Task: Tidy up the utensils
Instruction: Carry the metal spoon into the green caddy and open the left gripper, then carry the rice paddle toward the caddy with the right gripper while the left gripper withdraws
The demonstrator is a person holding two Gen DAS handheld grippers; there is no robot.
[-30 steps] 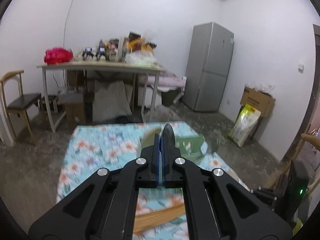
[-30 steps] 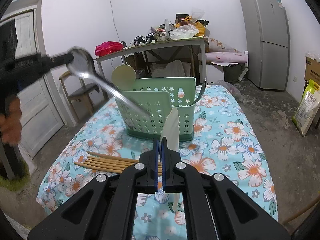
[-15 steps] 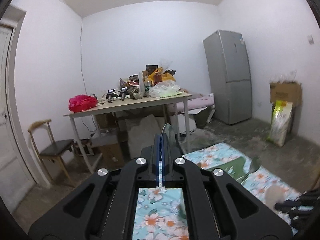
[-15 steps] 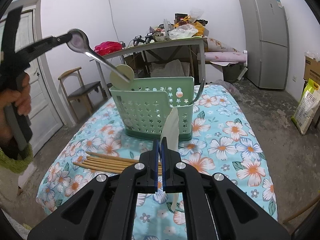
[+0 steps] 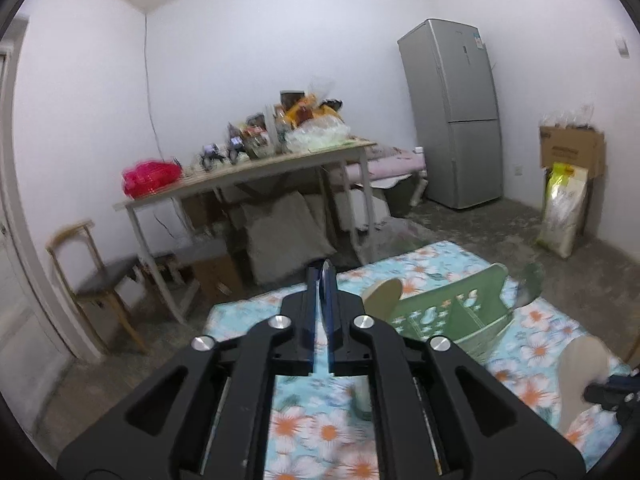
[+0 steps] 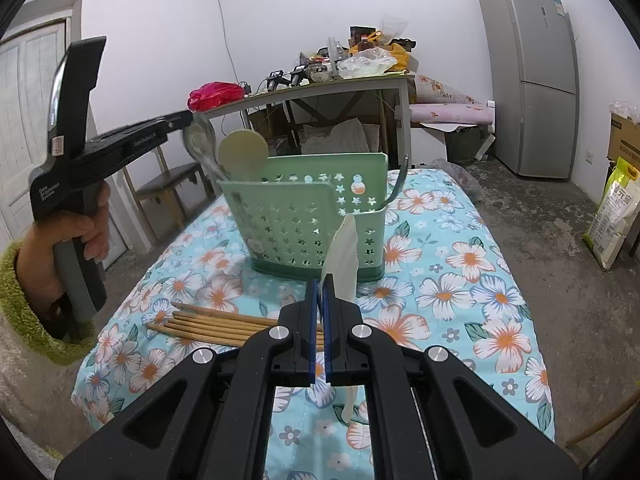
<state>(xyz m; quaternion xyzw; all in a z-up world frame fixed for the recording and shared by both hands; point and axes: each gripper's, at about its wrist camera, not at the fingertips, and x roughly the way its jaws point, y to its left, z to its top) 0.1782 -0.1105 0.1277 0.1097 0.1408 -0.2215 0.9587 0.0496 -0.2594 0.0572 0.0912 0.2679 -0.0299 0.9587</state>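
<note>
A green perforated utensil basket [image 6: 308, 220] stands on the floral table [image 6: 460, 280], with a round beige utensil [image 6: 243, 155] and a metal utensil [image 6: 400, 180] in it. My left gripper [image 6: 188, 118] is shut on a metal spoon [image 6: 199, 140], whose handle dips into the basket's left side. In the left wrist view the spoon edge [image 5: 326, 280] shows between the left gripper's [image 5: 320, 280] jaws. My right gripper [image 6: 319, 284] is shut on a white plastic spoon [image 6: 344, 256], held in front of the basket. Several wooden chopsticks [image 6: 216, 322] lie on the table at left.
A cluttered table [image 6: 320, 88] and a wooden chair [image 6: 168, 184] stand behind. A grey fridge [image 6: 528, 76] is at the back right. A bag [image 6: 612, 216] and a cardboard box [image 6: 624, 136] sit on the floor at right.
My left gripper has swung down and right, lowering the metal spoon's handle into the basket's left side. My right gripper with the white spoon has stayed in place.
</note>
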